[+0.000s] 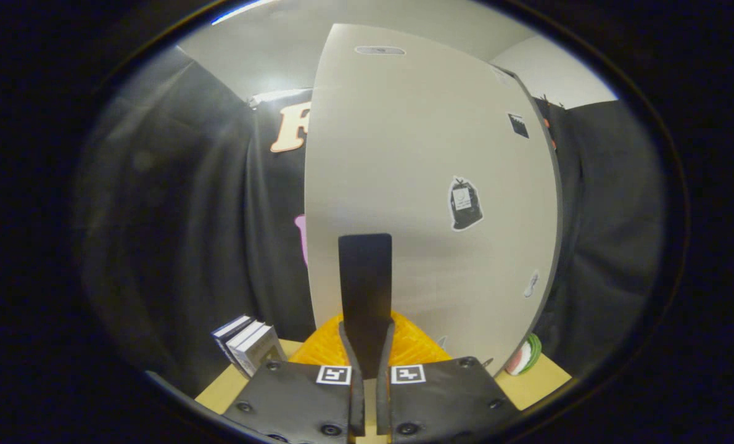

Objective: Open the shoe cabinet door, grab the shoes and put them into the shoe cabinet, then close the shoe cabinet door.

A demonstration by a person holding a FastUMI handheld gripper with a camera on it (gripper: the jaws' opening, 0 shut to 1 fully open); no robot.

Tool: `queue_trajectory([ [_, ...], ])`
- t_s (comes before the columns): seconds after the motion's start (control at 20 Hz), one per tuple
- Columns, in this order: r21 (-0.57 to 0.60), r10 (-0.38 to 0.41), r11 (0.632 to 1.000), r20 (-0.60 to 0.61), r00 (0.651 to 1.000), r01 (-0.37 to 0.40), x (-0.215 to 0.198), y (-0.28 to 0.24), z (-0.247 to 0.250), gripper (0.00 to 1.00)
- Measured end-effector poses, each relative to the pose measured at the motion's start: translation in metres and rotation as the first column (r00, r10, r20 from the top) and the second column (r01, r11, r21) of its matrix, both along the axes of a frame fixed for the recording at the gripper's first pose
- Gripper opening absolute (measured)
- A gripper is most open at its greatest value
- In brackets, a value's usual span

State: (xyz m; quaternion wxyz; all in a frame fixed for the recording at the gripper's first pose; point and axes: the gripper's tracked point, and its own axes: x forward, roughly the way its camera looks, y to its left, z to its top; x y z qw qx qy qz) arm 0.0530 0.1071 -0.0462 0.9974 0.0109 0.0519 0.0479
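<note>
The gripper [367, 345] has its two fingers drawn close together, pressed on a flat dark handle [365, 290] that stands upright between them and against the pale door [428, 185] just beyond. That puts the work at a door step, opening or closing; which one I cannot tell, since no shoes are in sight. An orange ribbed thing [413, 345] sits low at the foot of the door, just ahead of the fingers, and I cannot say what it is.

The next move seems to call for holding the pinch and swinging the handle along the door's arc without twisting it free.

Room: the door's left edge stands free against the wall cloth. On the table [540, 382], boxes [250, 345] lie near left and a small round thing [527, 356] near right, both close to the swing path
</note>
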Motion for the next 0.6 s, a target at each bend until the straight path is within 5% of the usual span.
queue_trajectory([
  [0.4,0.012,0.093,0.996,0.001,0.996,-0.093,-0.069,-0.052,0.004,0.09],
  [0.6,0.006,0.077,0.997,-0.015,0.997,-0.077,-0.097,-0.084,0.004,0.09],
])
